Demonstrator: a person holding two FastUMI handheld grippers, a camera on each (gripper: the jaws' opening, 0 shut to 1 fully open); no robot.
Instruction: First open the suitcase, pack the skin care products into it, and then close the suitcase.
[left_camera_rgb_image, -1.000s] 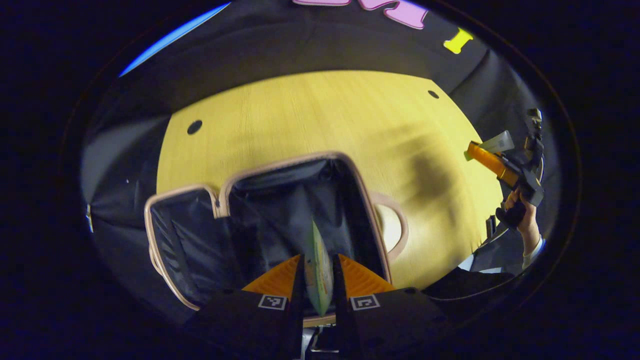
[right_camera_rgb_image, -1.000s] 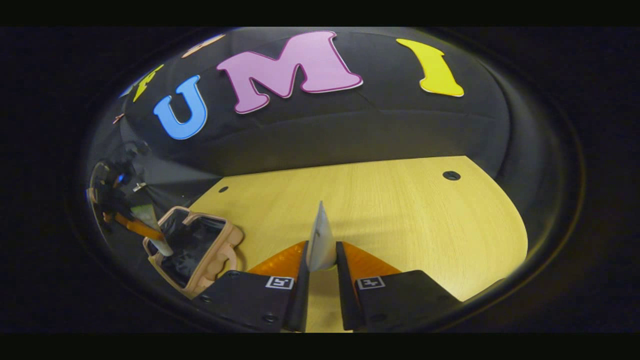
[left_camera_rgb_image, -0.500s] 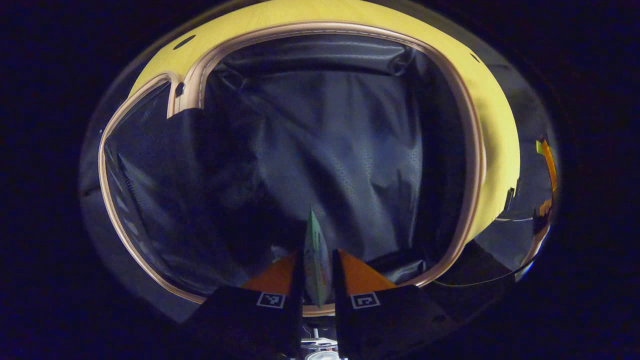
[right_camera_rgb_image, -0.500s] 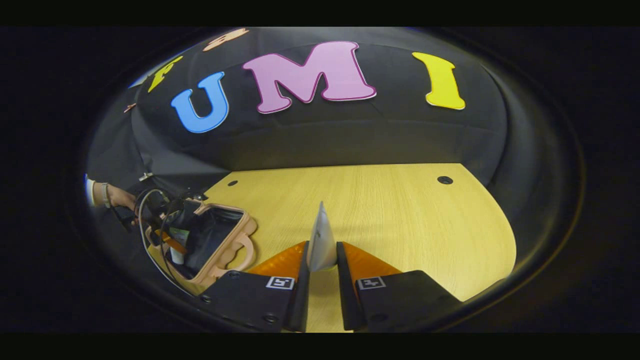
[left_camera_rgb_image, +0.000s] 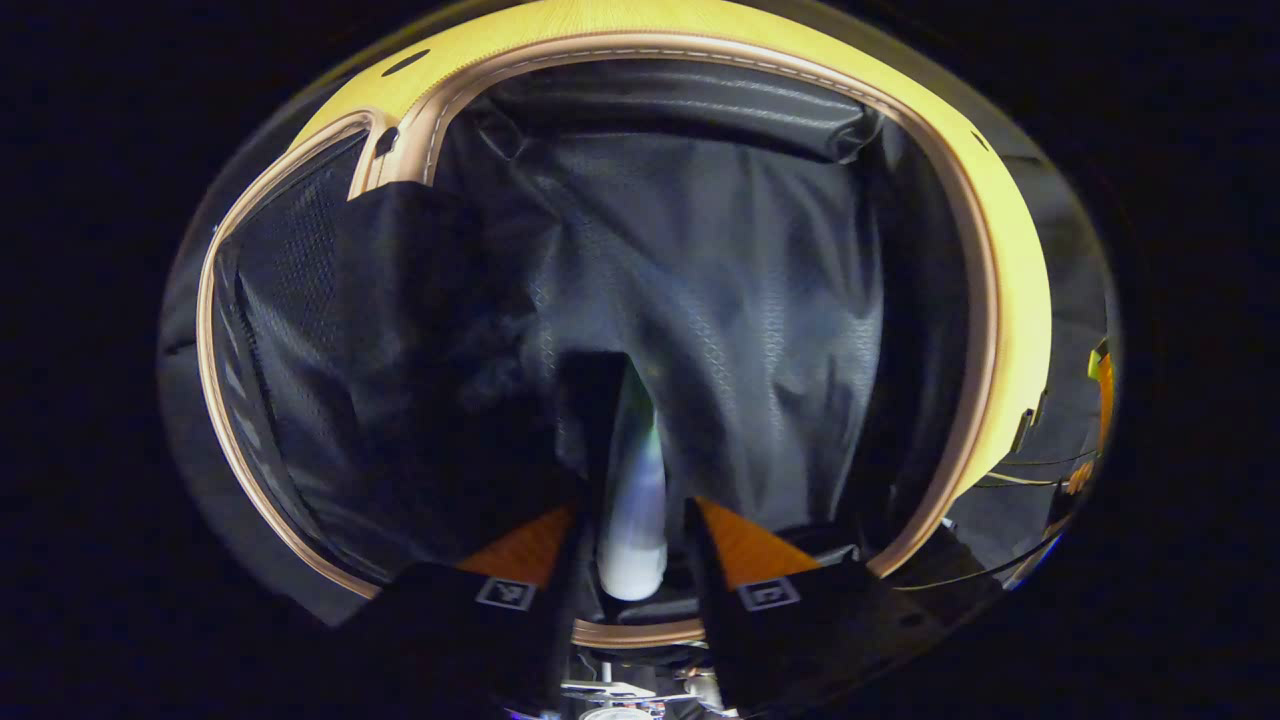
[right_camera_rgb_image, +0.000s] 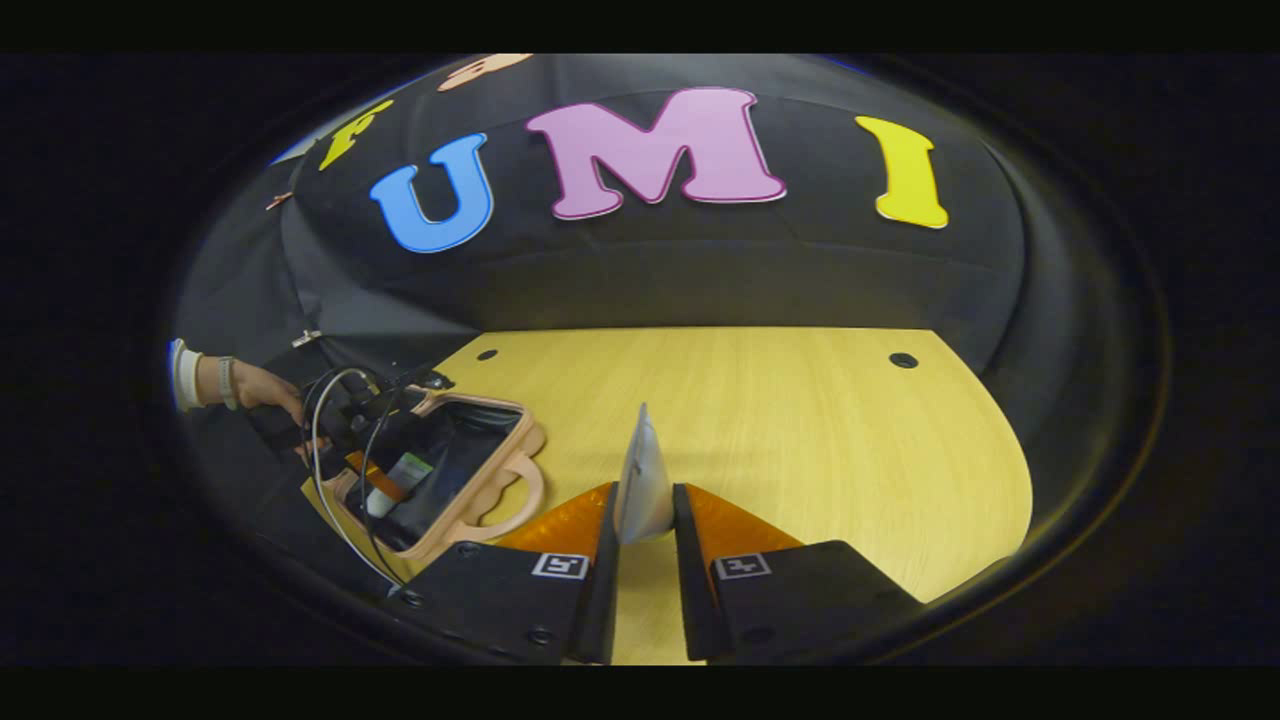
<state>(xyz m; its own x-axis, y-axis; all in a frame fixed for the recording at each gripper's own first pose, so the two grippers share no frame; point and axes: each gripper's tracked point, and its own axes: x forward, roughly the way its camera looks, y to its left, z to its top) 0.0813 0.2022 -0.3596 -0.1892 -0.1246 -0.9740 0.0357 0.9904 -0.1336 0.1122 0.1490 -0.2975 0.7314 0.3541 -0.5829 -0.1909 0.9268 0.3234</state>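
My left jaws (left_camera_rgb_image: 628, 535) stand apart around a white tube (left_camera_rgb_image: 632, 520) inside the open pink black-lined suitcase (left_camera_rgb_image: 720, 300); right jaws (right_camera_rgb_image: 645, 535) pinch a pale flat tube (right_camera_rgb_image: 643, 480) above the yellow wooden table (right_camera_rgb_image: 800, 420).

In your right gripper view the open suitcase (right_camera_rgb_image: 505, 490) lies on the table (right_camera_rgb_image: 800, 420), left of your held tube (right_camera_rgb_image: 643, 480).

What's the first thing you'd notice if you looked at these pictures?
The open suitcase, its dark lining spread wide in the left gripper view, with a white tube lying inside between the parted fingers of the left hand-held gripper. In the right gripper view, the right hand-held gripper pinches a flat pale packet over the yellow wooden table.
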